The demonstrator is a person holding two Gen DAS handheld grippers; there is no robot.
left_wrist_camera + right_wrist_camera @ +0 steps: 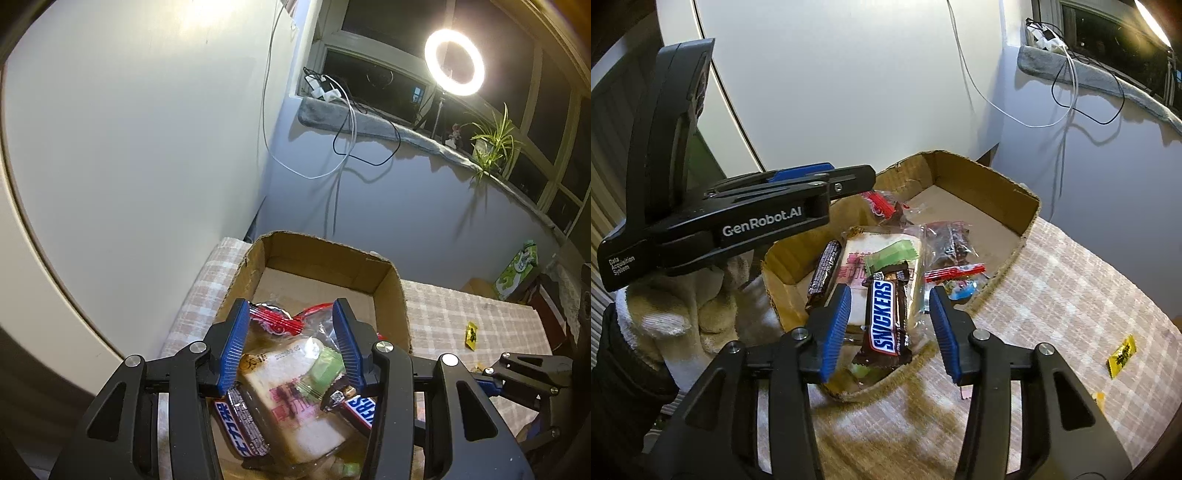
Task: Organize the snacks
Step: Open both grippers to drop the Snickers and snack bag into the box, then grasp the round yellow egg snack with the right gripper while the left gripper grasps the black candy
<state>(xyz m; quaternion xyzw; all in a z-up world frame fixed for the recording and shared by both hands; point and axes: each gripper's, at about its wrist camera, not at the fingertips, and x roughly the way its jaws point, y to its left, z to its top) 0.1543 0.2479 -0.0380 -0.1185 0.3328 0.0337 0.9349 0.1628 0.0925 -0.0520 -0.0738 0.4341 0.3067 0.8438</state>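
Note:
An open cardboard box [391,291] [1027,206] on a checked cloth holds several snacks. A Snickers bar [886,321] [360,406] lies on a wrapped bread slice [291,398] [855,251], with a green sachet [325,369] [890,254] beside it. A dark bar with a blue label [242,424] [823,273] lies along the left, and a red packet [273,321] [879,205] lies further back. My left gripper [291,321] hovers open over the bread. My right gripper [891,295] is open above the Snickers, its pads clear of the wrapper.
A small yellow sachet [471,334] [1121,356] lies on the checked tablecloth [1071,295] right of the box. A gloved hand [683,306] holds the left gripper. A wall, hanging cables [343,140], a ring light [454,62] and a plant [495,140] stand behind.

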